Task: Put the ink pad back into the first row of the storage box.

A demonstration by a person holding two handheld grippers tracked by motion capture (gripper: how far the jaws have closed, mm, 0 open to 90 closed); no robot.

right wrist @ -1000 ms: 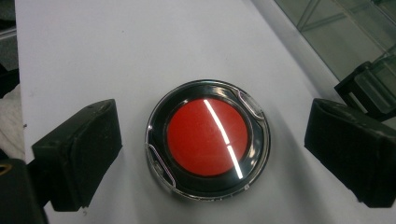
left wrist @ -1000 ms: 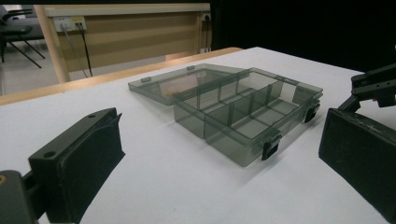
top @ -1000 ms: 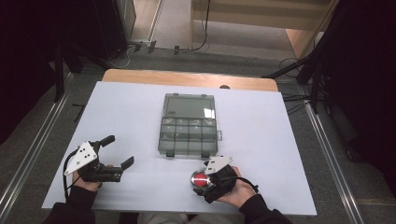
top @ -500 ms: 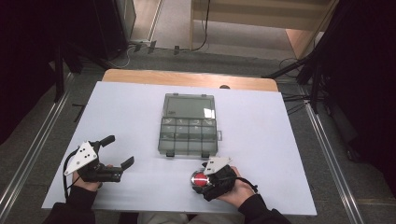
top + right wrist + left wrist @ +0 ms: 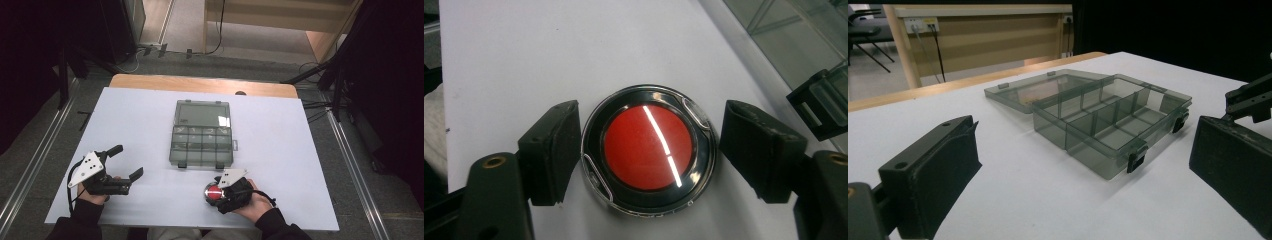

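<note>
right hand-held gripper (image 5: 216,194): near edge, low over tabletop (image 5: 300,165), jaws just closing around red disc (image 5: 649,148), pads not clearly pressing
left hand-held gripper (image 5: 126,163): near-left, level, released

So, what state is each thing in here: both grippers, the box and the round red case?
Left gripper: open, nothing between its jaws.
Right gripper: jaws have just been closing around the round red case; one pad at its rim, a sliver of gap at the other.
Round red case: flat on the table, red face up.
Organiser box: open, compartments look empty.
Box lid: folded back flat on the table.
</note>
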